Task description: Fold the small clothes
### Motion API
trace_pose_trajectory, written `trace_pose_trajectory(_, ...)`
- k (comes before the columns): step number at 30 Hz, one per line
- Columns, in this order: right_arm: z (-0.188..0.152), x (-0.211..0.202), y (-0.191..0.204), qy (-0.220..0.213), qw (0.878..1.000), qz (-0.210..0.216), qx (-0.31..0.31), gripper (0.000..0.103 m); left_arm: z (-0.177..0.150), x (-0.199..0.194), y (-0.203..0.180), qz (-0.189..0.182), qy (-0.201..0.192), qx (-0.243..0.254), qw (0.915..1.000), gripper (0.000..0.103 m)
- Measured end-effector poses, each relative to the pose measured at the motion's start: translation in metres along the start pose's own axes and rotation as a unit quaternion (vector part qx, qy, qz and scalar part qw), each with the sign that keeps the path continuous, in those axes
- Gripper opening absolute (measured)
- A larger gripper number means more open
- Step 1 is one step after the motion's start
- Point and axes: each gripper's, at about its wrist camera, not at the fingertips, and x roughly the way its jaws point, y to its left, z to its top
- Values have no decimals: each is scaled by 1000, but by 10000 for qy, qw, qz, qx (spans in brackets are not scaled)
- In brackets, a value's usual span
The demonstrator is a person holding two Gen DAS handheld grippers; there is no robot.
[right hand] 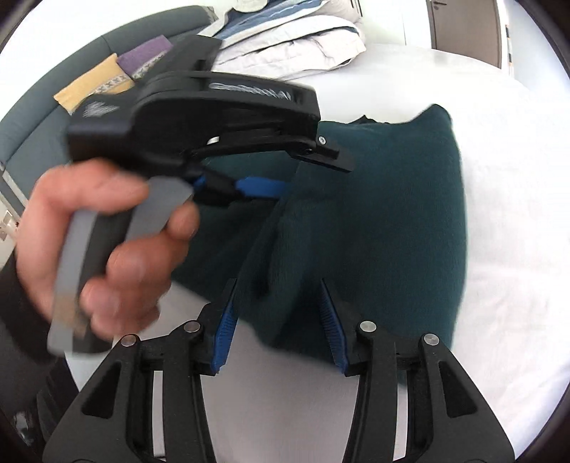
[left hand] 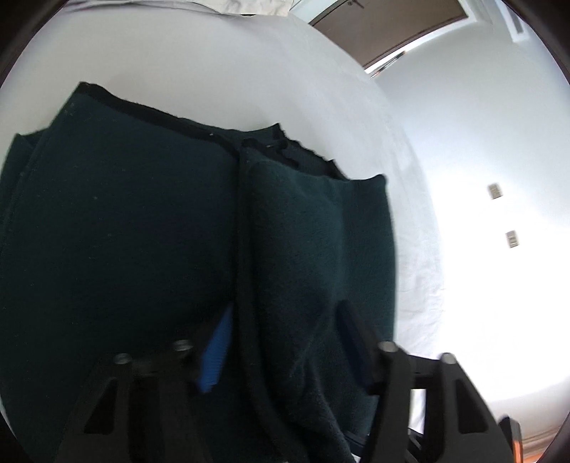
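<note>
A dark green fleece garment [left hand: 117, 228] lies partly folded on a white bed [left hand: 249, 78]; it also shows in the right wrist view [right hand: 384, 213]. My left gripper [left hand: 285, 320] has its jaws spread wide with a fold of the garment between them; it shows from the side in the right wrist view [right hand: 295, 171], held by a hand [right hand: 107, 231]. My right gripper [right hand: 281, 317] has its jaws wide apart around the near edge of the garment, its blue pads [right hand: 224, 334] not pressing the cloth.
Folded white bedding [right hand: 295, 42] and yellow and purple cloths [right hand: 107, 78] lie at the far side. A grey headboard [right hand: 42, 107] stands at the left. A brown door [left hand: 384, 25] and white wall with switches [left hand: 495, 192] are beyond the bed.
</note>
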Motion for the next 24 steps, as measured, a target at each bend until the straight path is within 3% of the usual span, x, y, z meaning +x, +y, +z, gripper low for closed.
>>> trace_pose_trajectory(3,-11,-14,-8,-109,9998,26,135,43,0,2,-3,256,-27,125,9996,27)
trace_pose_trajectory(6,-22,-33,-24,-266,9991,-52,333,43,1,-6,0,143,-40,136,9998,13)
trace_pose_trajectory(9,-29,-47,-34,-468,9977,-97,489,43,3,-19,2,-7,-65,234,9997,12)
trace_pose_trajectory(13,-27,-57,-66,-733,9915,-520,943,43,5,-30,6,-56,-118,311,9994,12)
trace_pose_trajectory(16,-23,-53,-80,-712,9886,-650,1156,43,7,-40,13,-259,-127,299,9991,12)
trace_pose_trajectory(24,-3,-24,-49,-442,9951,-835,279,43,28,-88,57,-255,-384,74,9989,11)
